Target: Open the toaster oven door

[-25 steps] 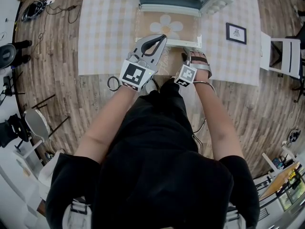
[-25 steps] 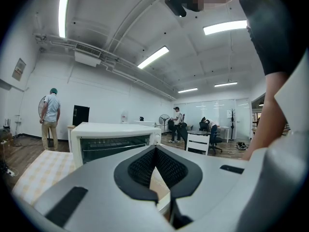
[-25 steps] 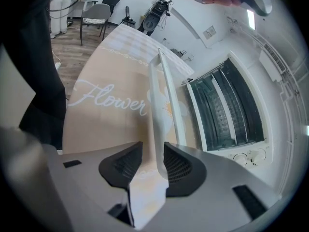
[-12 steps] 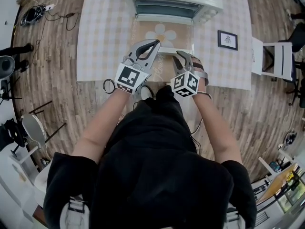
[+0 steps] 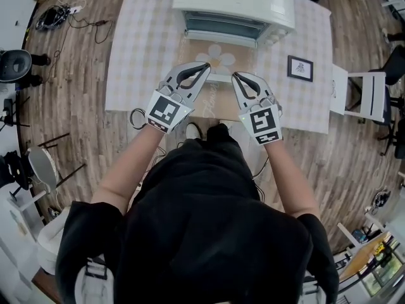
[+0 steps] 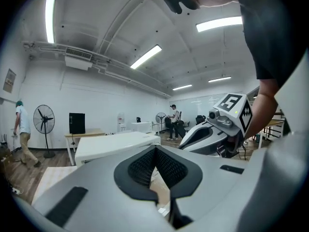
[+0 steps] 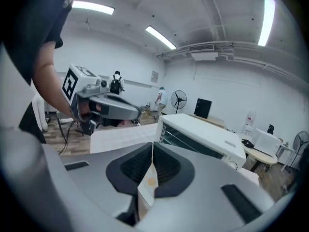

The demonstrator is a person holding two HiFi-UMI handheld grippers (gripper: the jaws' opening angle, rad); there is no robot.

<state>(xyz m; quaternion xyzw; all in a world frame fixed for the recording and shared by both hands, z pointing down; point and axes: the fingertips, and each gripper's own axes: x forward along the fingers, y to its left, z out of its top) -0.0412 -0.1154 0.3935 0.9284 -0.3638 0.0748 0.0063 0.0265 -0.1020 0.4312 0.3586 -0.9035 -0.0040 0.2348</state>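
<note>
The white toaster oven (image 5: 234, 5) stands at the far side of the checked table (image 5: 139, 43). Its door (image 5: 218, 57), printed with a daisy, lies folded down flat toward me. My left gripper (image 5: 205, 65) hovers over the door's near left corner, shut with nothing in it. My right gripper (image 5: 234, 76) hangs beside it over the door's front edge. Its jaws have just been closing and now meet, empty. In the right gripper view the oven (image 7: 203, 134) lies ahead past the shut right gripper (image 7: 152, 146), with the left gripper (image 7: 101, 105) to the left. The left gripper view shows its shut tips (image 6: 154, 149).
A small framed picture (image 5: 300, 68) lies on the table right of the oven. A white chair (image 5: 361, 94) stands off the table's right side. Cables (image 5: 57, 11) and dark equipment (image 5: 16, 65) sit on the wood floor at left.
My right gripper has lifted away from the door's front edge, rolled so its marker cube faces up, and closed its jaws. The left gripper rose a little.
</note>
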